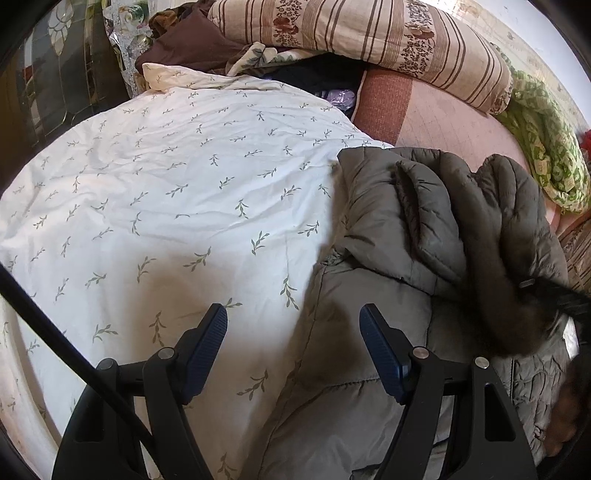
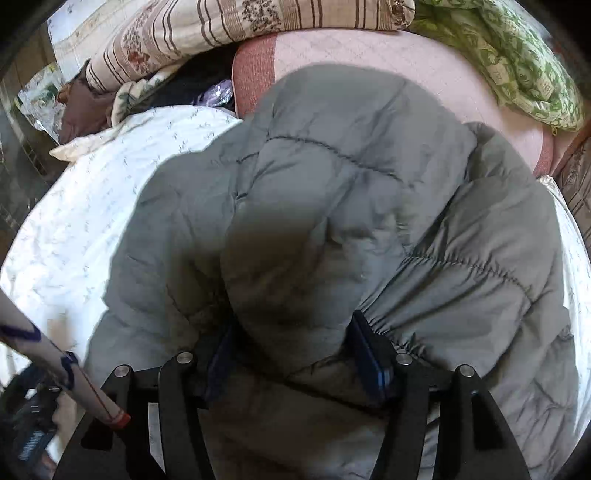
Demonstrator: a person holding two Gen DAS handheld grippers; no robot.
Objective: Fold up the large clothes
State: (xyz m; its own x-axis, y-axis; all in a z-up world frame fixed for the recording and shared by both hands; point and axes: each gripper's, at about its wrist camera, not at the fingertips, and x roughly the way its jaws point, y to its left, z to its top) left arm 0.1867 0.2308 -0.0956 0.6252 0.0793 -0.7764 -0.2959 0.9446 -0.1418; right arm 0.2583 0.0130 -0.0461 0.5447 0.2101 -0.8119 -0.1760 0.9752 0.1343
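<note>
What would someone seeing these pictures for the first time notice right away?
First, the big grey puffer jacket, bunched up on the white leaf-print duvet and filling most of the right wrist view. The right tongs grip a thick fold of it, while the left tongs hang open above the jacket's edge where it meets the duvet. Behind, a striped floral pillow lies at the far side of the bed.

- The jacket (image 2: 332, 221) hides both pads of the right gripper (image 2: 295, 363) almost fully.
- In the left wrist view, lower right, the jacket (image 1: 369, 295) is cut by the frame.
- A blurred dark shape (image 1: 517, 314) crosses it there.
</note>
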